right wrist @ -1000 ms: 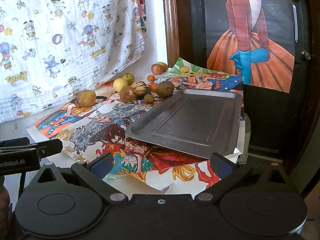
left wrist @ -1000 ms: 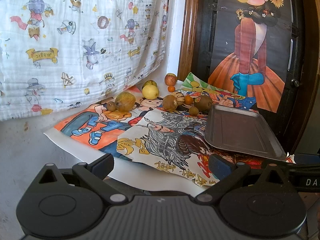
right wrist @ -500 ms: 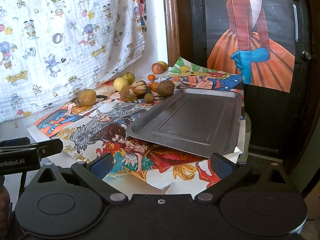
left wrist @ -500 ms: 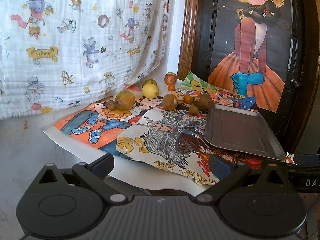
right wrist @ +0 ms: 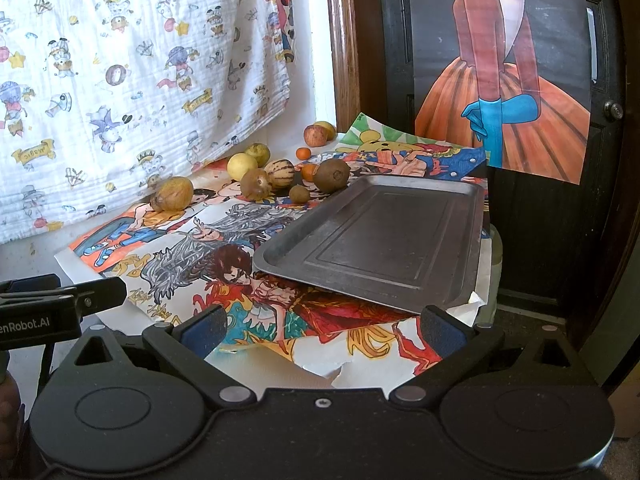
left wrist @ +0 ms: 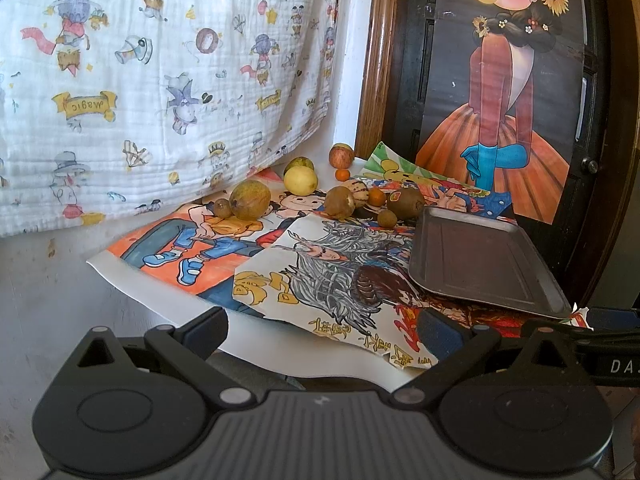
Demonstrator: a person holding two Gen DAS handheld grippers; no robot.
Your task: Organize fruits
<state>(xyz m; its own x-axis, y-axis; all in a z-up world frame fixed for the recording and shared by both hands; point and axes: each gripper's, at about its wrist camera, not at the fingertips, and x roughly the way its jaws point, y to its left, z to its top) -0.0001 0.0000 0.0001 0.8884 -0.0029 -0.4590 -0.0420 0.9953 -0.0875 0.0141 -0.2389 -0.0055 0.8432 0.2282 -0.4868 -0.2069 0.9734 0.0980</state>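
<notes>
Several fruits lie in a loose cluster at the far end of the table: a large brownish-yellow fruit (left wrist: 249, 199) (right wrist: 174, 193), a yellow lemon (left wrist: 301, 179) (right wrist: 241, 165), a red apple (left wrist: 341, 155) (right wrist: 315, 135), a kiwi (left wrist: 405, 201) (right wrist: 331, 175), a striped melon (right wrist: 279, 168) and small oranges (left wrist: 342, 175). A dark metal tray (left wrist: 476, 256) (right wrist: 384, 236) rests on the right, with nothing on it. My left gripper (left wrist: 320, 330) is open near the front edge, far from the fruit. My right gripper (right wrist: 322, 328) is open too, just before the tray's near rim.
Colourful cartoon drawings (left wrist: 224, 248) cover the tabletop. A printed white cloth (left wrist: 140, 80) hangs behind on the left. A dark door with a poster (left wrist: 508, 92) stands at the back right. The other gripper's body (right wrist: 52, 308) shows at the right wrist view's left edge.
Both grippers have drifted very slightly; the scene sits a touch further off in the left wrist view. No fruit has moved.
</notes>
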